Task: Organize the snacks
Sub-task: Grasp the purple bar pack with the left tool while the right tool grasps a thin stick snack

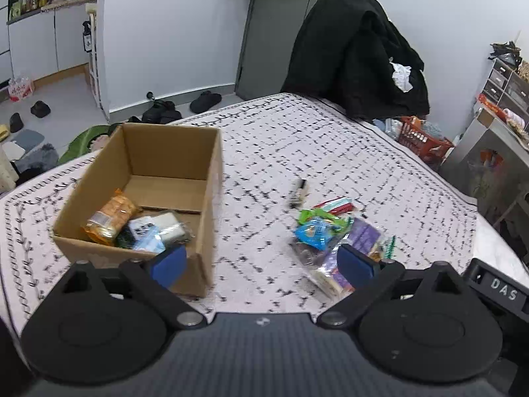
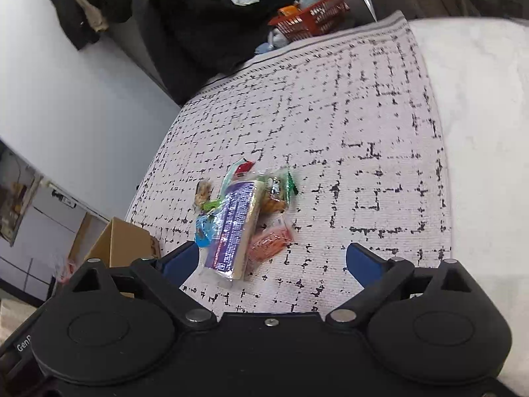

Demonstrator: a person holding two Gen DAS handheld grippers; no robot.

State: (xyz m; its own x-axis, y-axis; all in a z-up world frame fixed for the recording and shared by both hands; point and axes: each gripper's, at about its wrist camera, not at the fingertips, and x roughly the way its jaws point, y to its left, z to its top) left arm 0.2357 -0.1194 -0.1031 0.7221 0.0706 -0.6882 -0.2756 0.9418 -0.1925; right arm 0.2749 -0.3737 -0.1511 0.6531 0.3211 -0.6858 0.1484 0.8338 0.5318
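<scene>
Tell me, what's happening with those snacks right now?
Both tools open, empty: left tool, right tool. Snack pile loose on blanket; some already in cardboard box. Nothing blocking.

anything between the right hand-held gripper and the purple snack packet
Nothing visible does. The right hand-held gripper is open and empty, and the purple snack packet lies uncovered on top of the pile just ahead, beside its left finger.

"DAS" on right gripper (image 1: 499,292) (white letters)
</scene>
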